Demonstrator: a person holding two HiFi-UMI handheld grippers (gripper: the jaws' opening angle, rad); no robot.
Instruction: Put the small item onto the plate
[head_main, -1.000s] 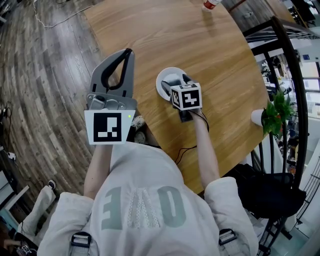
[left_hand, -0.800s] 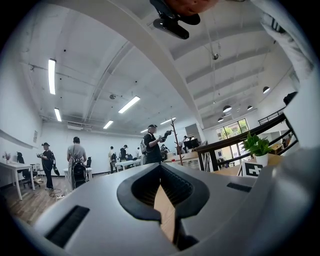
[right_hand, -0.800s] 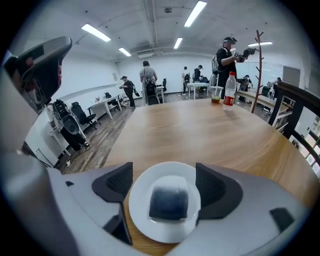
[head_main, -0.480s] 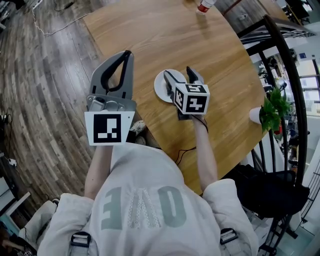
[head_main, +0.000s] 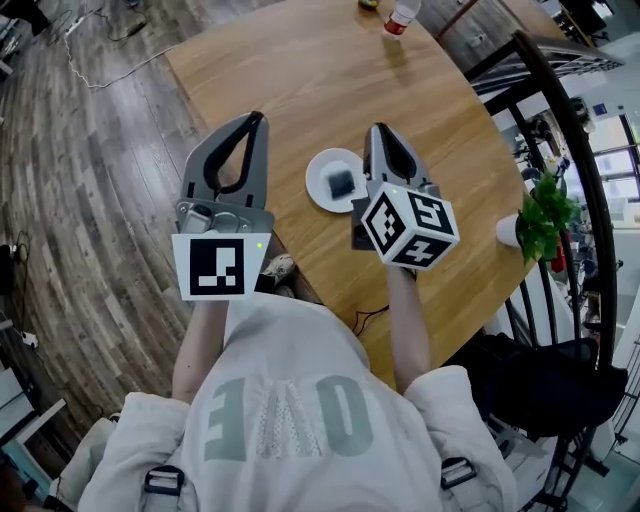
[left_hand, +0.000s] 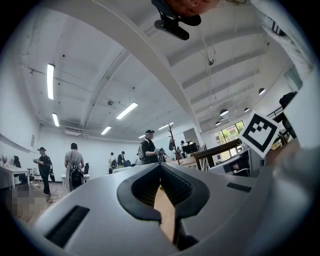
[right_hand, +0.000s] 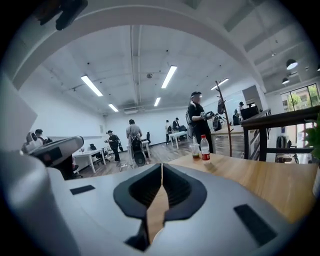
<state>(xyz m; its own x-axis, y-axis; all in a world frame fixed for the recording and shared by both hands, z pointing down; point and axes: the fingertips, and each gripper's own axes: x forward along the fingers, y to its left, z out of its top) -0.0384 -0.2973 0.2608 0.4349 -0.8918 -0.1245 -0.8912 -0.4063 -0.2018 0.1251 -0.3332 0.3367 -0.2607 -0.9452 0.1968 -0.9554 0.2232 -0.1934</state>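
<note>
The small dark square item (head_main: 342, 182) lies on the round white plate (head_main: 318, 192) on the round wooden surface (head_main: 300, 70), so placement appears complete. The right tool (head_main: 379, 133) has just closed its jaws on nothing. The left tool (head_main: 256, 120) is likewise closed and empty. The next move probably calls only for withdrawal.

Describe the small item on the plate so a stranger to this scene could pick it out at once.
Start at the round wooden table, then find the white plate near the edge closest to the person. The small dark square item lies on that plate and is the only thing on it. The red-labelled bottle stands far off at the table's opposite side.
</note>
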